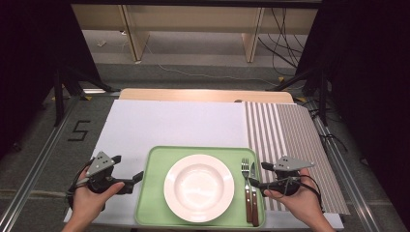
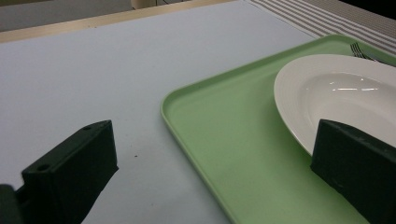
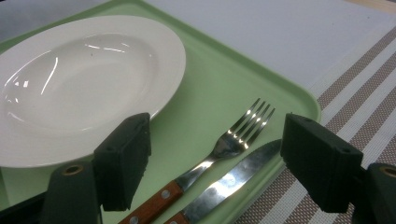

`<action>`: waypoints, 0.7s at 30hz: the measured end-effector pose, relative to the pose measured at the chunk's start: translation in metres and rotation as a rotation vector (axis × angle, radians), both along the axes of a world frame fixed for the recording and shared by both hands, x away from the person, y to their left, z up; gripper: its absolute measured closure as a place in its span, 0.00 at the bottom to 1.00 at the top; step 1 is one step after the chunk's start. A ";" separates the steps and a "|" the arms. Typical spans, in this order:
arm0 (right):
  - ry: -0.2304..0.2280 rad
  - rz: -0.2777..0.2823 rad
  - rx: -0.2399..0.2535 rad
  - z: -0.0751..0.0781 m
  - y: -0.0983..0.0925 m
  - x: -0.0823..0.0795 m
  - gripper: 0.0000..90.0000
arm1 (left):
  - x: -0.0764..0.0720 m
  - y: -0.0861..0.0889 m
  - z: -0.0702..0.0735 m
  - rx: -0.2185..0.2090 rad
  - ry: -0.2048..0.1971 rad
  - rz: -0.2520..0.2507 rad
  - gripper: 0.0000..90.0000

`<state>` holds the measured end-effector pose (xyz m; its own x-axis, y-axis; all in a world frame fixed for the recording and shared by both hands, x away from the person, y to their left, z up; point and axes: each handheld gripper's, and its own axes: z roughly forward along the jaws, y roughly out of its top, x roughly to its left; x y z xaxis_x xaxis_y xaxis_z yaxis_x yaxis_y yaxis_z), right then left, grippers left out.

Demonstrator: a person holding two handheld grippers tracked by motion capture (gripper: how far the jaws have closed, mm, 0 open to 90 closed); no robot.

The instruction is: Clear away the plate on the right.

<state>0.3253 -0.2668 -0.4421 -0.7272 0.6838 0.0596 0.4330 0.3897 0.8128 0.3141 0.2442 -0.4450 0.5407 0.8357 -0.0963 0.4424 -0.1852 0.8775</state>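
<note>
High view showed the green tray [image 1: 153, 203] at the near edge of the worktop [image 1: 169, 123], flanked by both tools as if for a two-sided lift. The left hand-held gripper [image 1: 140, 176] stood spread at its left rim, and the right hand-held gripper [image 1: 252, 182] stood spread over the fork [image 3: 224, 147] and knife [image 3: 233, 179] beside the white plate [image 1: 199, 187].

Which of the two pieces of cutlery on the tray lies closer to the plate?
The fork. It lies between the white plate and the knife, which sits at the green tray's right edge; both have wooden handles.
</note>
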 end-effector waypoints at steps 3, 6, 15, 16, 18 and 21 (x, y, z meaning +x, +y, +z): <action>-0.008 -0.006 0.004 0.000 -0.002 -0.002 0.29 | 0.000 0.001 0.000 0.003 0.000 0.000 0.00; -0.004 -0.010 -0.007 0.002 -0.004 -0.003 0.28 | -0.001 0.001 0.000 0.000 -0.001 -0.001 0.00; -0.022 -0.024 0.022 0.001 -0.009 -0.005 0.28 | -0.001 0.001 0.000 0.002 -0.001 0.000 0.00; -0.017 -0.026 0.010 0.003 -0.010 -0.005 0.28 | 0.000 0.001 0.000 0.001 -0.003 -0.001 0.00; -0.022 -0.026 0.034 0.002 -0.010 -0.005 0.28 | 0.000 0.002 0.000 0.003 -0.002 0.001 0.00; -0.032 -0.035 0.033 0.003 -0.013 -0.005 0.28 | 0.000 0.001 0.000 0.001 -0.002 0.002 0.00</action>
<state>0.3202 -0.2797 -0.4393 -0.7045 0.7072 0.0595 0.4194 0.3472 0.8388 0.3140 0.2457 -0.4448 0.5393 0.8368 -0.0943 0.4413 -0.1855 0.8780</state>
